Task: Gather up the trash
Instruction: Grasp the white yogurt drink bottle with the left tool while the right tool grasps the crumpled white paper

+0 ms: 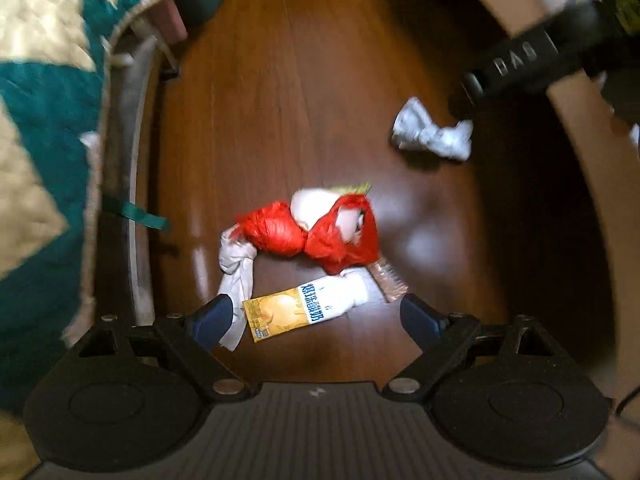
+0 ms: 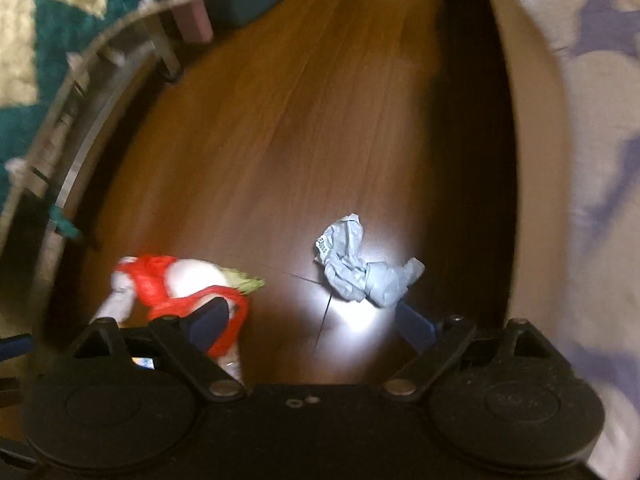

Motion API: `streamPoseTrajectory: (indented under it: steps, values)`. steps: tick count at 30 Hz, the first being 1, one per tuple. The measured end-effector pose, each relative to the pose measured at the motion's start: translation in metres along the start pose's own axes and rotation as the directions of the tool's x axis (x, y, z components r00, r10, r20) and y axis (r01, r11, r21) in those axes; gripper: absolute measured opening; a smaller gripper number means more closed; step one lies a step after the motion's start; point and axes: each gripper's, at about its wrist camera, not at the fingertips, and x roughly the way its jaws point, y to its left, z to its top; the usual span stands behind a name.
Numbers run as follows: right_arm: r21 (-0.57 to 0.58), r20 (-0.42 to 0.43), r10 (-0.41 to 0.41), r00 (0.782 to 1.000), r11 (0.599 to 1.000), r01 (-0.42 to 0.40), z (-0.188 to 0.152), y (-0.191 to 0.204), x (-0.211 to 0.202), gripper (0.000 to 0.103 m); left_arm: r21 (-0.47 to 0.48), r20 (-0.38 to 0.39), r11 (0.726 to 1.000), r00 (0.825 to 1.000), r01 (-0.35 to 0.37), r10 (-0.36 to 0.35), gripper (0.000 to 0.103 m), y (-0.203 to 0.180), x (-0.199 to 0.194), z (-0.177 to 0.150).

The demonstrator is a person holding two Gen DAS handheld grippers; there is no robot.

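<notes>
Left wrist view first: basically nothing is collected yet, as far as I can tell. The left claw (image 1: 316,312) is hanging over the wood floor (image 1: 304,92) with its fingers spread wide and nothing pinched between them. Taking the red bag (image 1: 312,232) as the landmark, a yellow and white drink carton (image 1: 296,310) is lying flat just below it, right in the gap between the open fingers but not being gripped. A white rag (image 1: 238,276) is poking out at the red bag's left end, and a small clear wrapper (image 1: 388,284) is sitting at its lower right. The crumpled grey paper (image 1: 434,134) is off to the upper right of the red bag, well apart from it. The teal and cream quilt (image 1: 44,92) is hanging down the left side.

Right wrist view: the right claw (image 2: 314,320) is also standing wide and empty. The crumpled grey paper (image 2: 362,274) is lying on the floor (image 2: 304,120) to the right of the red bag (image 2: 160,288), with its lower corner near the right finger, not clamped. The red bag is partly hidden behind the left finger here.

So my read: every piece is still lying on the floor, and no bin or bag to drop things into is showing in either view. Looks like the pickup is just getting going, with all of it left to do.
</notes>
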Motion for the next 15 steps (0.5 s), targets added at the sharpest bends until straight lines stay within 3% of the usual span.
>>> streamPoseTrajectory:
  steps: [6, 9, 15]
  values:
    - [-0.095, -0.077, -0.104, 0.992, 0.991, 0.096, 0.012, -0.004, 0.083, 0.089, 0.042, -0.053, 0.999, 0.998, -0.025, 0.027, 0.091, -0.005, 0.070, -0.003]
    - [-0.179, -0.113, -0.150, 0.982, 0.976, 0.128, 0.011, -0.001, 0.114, 0.088, 0.118, -0.076, 0.992, 0.996, -0.044, 0.053, 0.091, -0.012, 0.098, -0.005]
    - [-0.310, -0.102, -0.178, 0.979, 0.940, 0.139, 0.000, 0.000, 0.153, 0.088, 0.310, -0.103, 0.948, 0.989, -0.072, 0.109, 0.091, -0.025, 0.138, -0.015]
